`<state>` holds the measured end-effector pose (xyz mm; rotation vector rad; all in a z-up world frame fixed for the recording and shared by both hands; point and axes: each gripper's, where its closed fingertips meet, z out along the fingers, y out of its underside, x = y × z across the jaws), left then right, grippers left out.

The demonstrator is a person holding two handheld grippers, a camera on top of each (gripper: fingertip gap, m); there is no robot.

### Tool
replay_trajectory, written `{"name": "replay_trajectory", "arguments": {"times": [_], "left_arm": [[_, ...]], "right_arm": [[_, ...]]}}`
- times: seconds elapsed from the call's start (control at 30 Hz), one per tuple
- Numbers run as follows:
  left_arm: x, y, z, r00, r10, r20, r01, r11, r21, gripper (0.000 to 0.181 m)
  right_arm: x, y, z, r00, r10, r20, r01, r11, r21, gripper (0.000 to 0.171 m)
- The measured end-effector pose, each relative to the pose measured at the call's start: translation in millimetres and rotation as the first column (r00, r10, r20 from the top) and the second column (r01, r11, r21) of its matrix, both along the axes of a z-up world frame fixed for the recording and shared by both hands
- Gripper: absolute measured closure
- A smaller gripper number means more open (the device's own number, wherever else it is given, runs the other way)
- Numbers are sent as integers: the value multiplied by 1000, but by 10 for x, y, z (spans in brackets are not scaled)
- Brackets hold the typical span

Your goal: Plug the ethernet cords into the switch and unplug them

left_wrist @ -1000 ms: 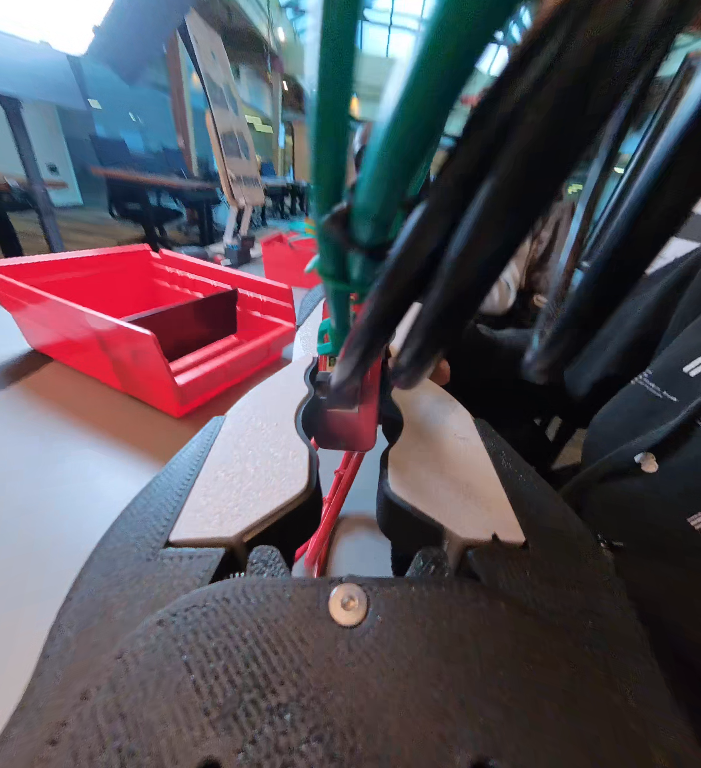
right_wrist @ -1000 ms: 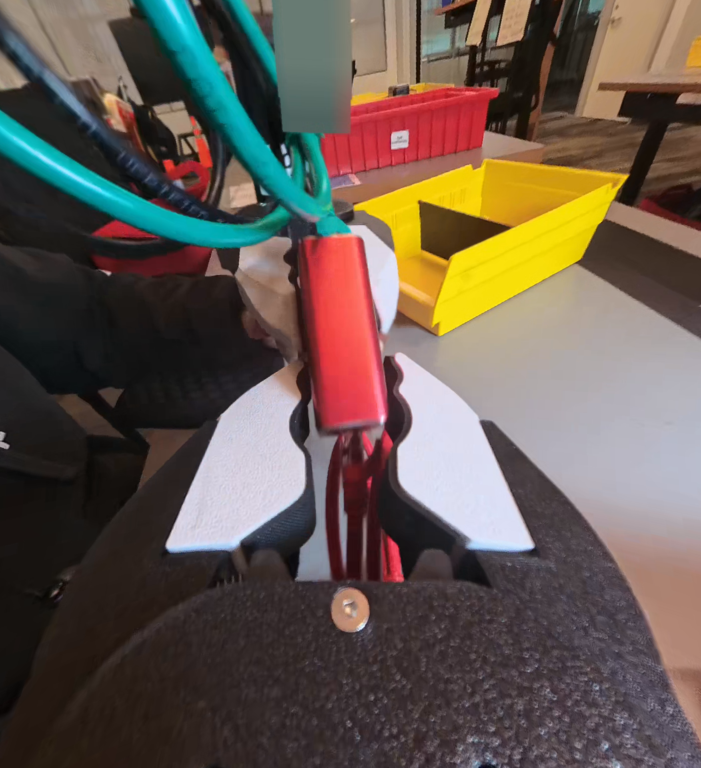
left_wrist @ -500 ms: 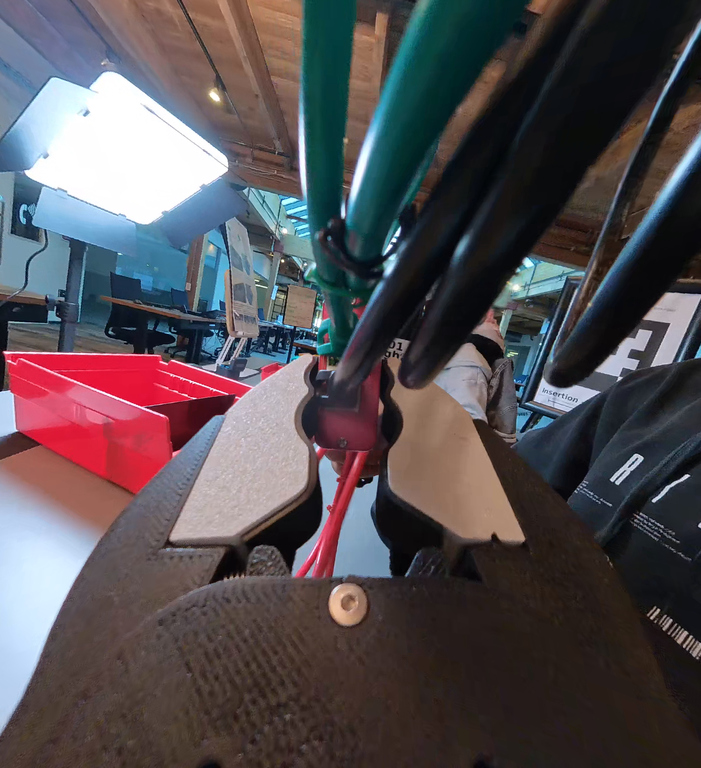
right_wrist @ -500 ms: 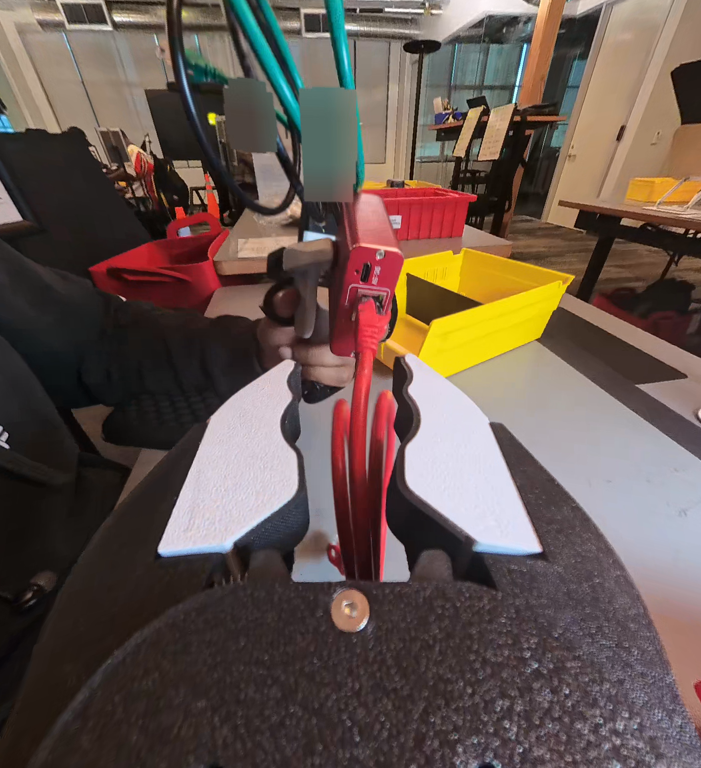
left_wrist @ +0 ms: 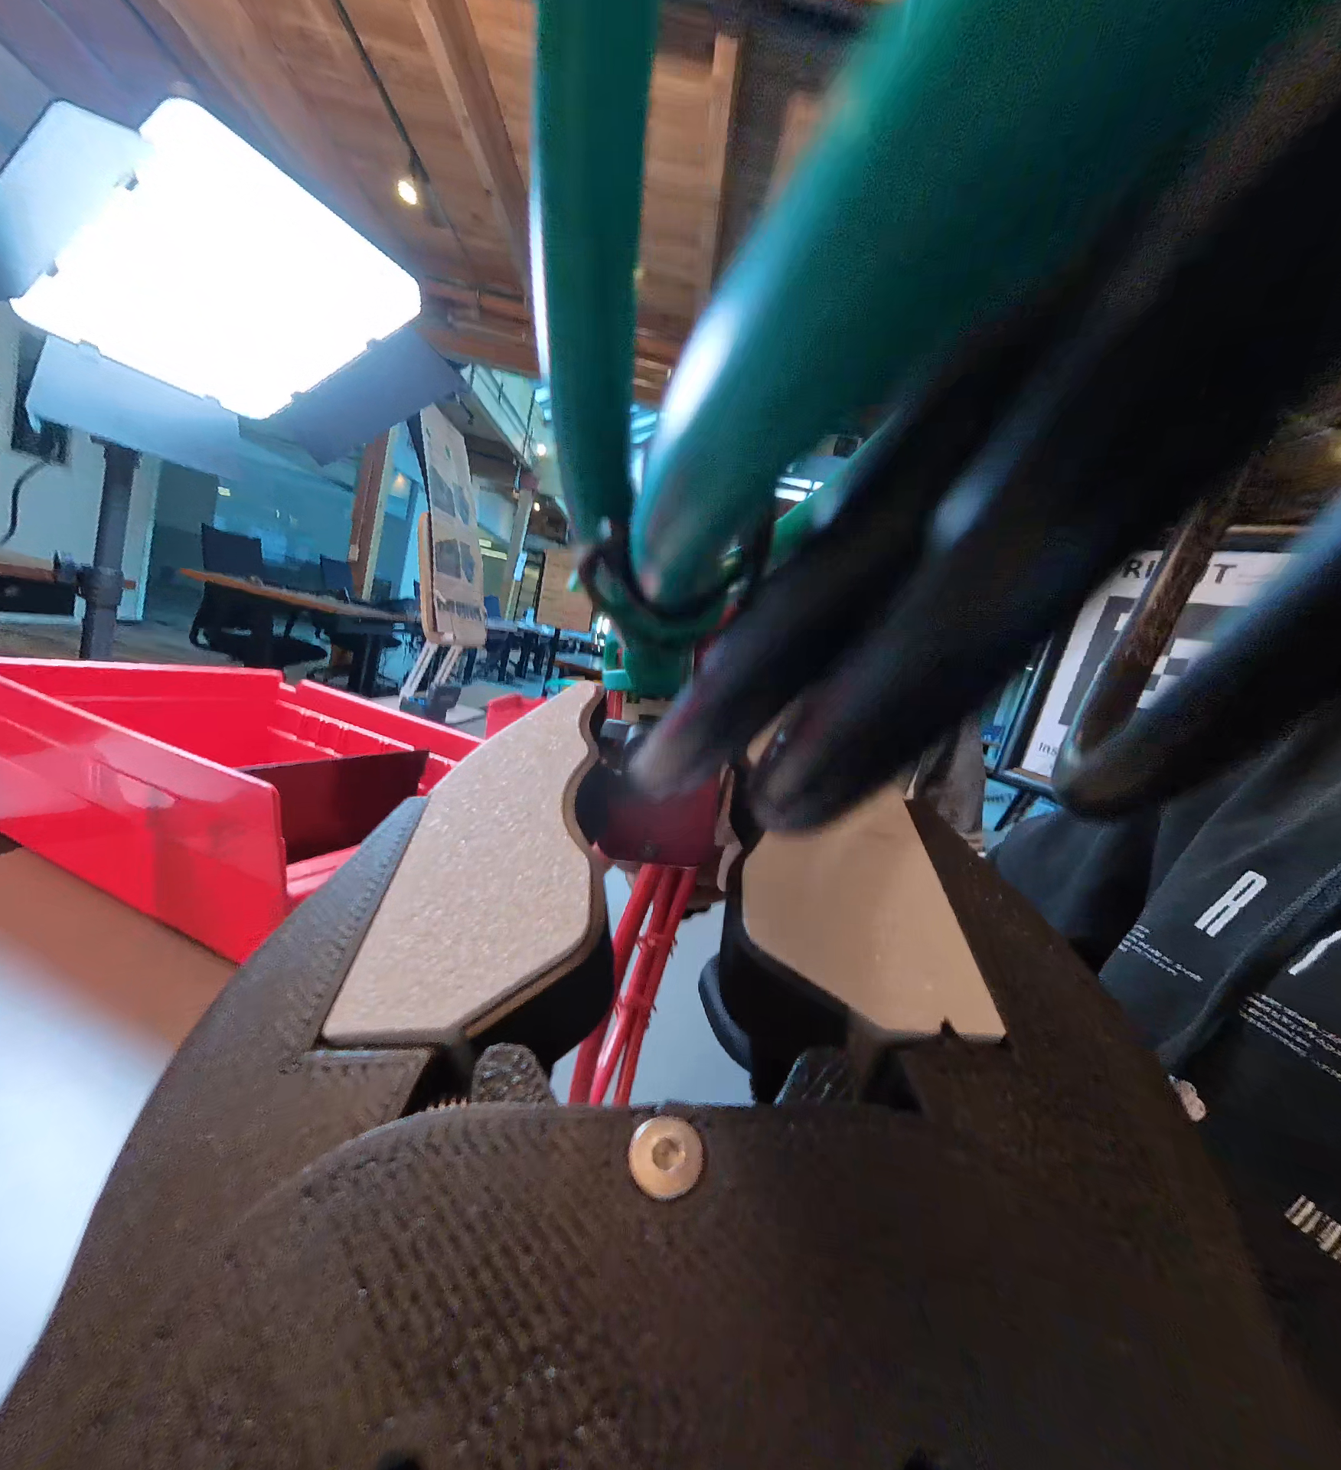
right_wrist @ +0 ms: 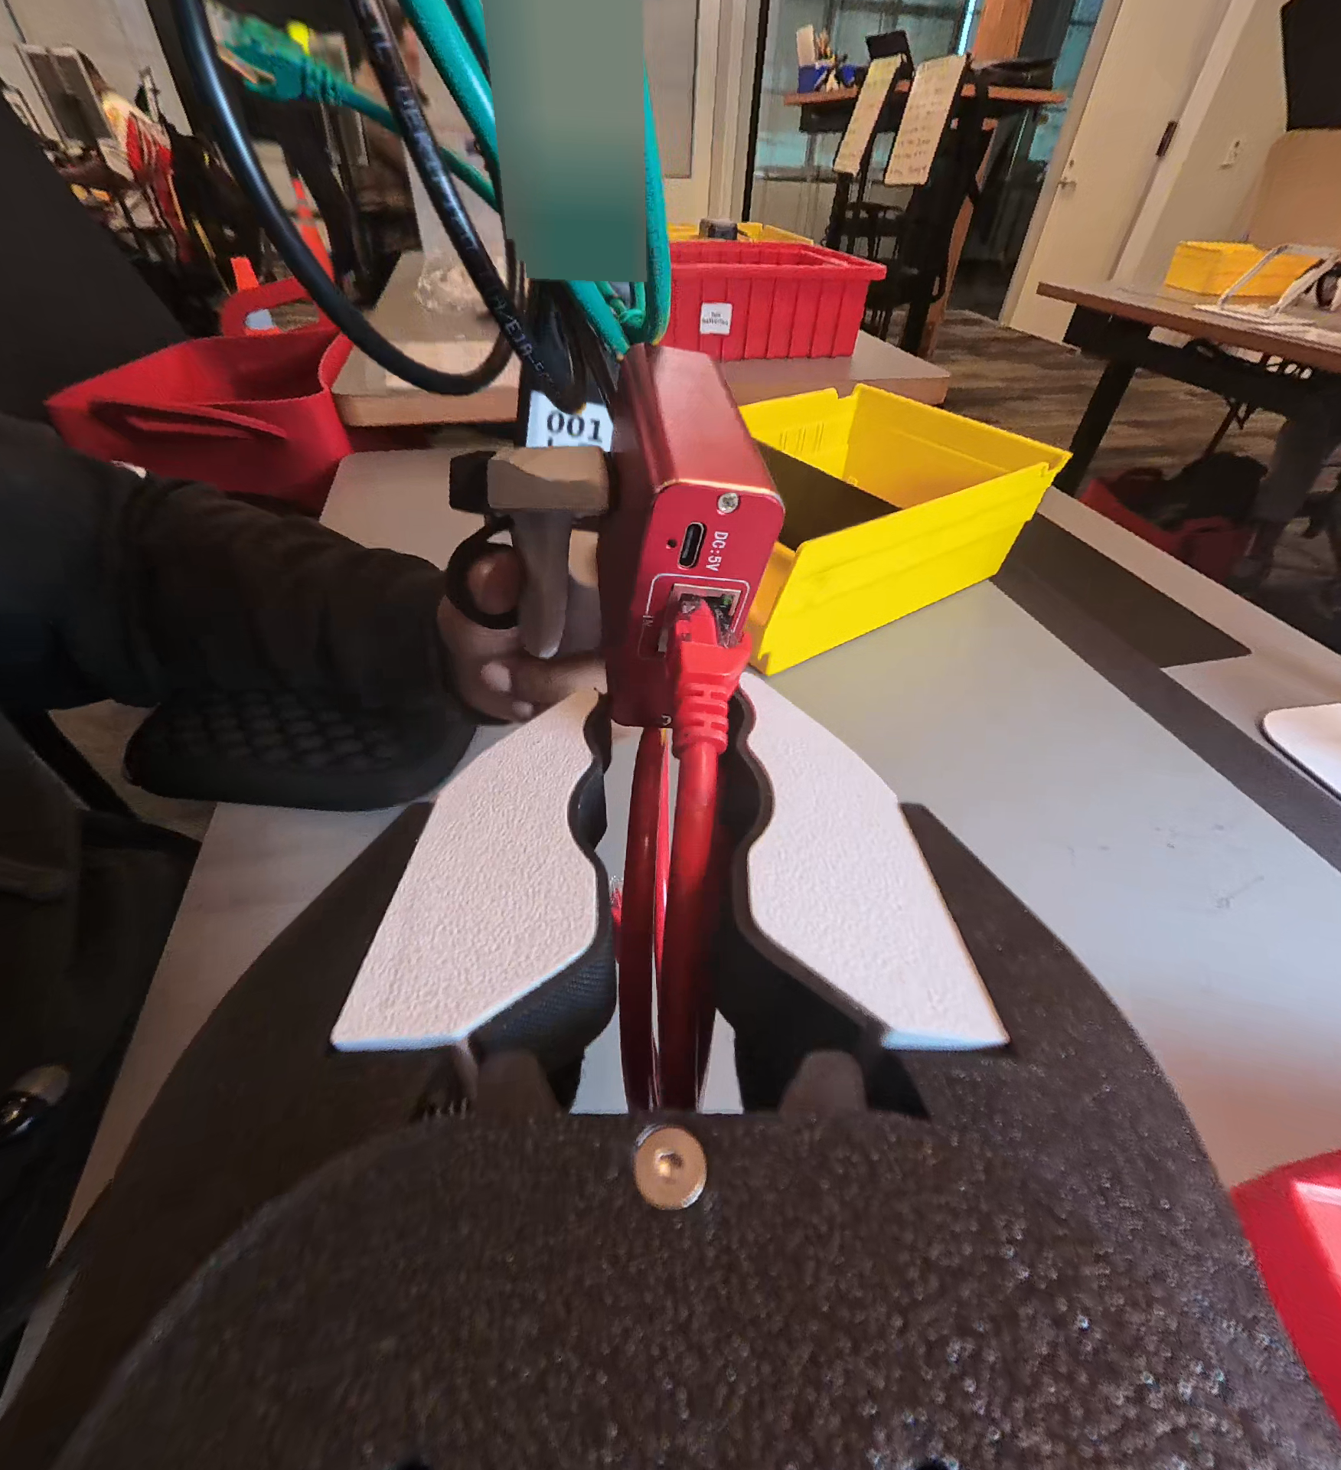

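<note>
The red switch (right_wrist: 691, 525) was held off the grey table (right_wrist: 1049, 835), gripped across its body by the left gripper (left_wrist: 655, 803), whose jaws were closed on it at their tips. The right gripper (right_wrist: 671, 764) sat just below the switch's end face with its jaws parted; the red cord (right_wrist: 691, 875) ran down the gap between its fingers (right_wrist: 492, 891), and whether the pads touched the cord could not be told. As for progress, the red cord's plug (right_wrist: 703, 660) was seated in the port on the end face, and green cords (left_wrist: 596, 318) and black cords (left_wrist: 1089, 517) rose from the switch's far end, their plugs too crowded to check one by one. So the plugging-in looked largely done, and the unplugging appeared to lie ahead, probably starting with the red plug nearest the right gripper. The right wrist view alone showed the end face, the seated plug, the person's hand (right_wrist: 508, 636) on the left gripper's handle, and a yellow bin (right_wrist: 930, 509) behind the switch. The left wrist view alone showed the bundled green and black cords up close, tied together just above the switch, and a red bin (left_wrist: 134, 779) on the table to the left; there only a sliver of the switch showed between the fingertips.
</note>
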<state>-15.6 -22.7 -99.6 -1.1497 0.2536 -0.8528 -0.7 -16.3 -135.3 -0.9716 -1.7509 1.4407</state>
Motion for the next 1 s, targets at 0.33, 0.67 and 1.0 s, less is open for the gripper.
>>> {"name": "replay_trajectory", "arguments": {"times": [0.33, 0.67, 1.0], "left_arm": [[-259, 88, -305, 970, 90, -224, -149, 954, -260, 141], [-486, 138, -522, 952, 176, -251, -262, 892, -368, 145], [-498, 162, -623, 956, 159, -247, -250, 882, -400, 146]], "right_arm": [[253, 636, 471, 986, -139, 88, 103, 940, 326, 147], [579, 2688, 1405, 714, -674, 189, 208, 463, 862, 146], [575, 4042, 892, 383, -897, 220, -234, 136, 963, 146]]}}
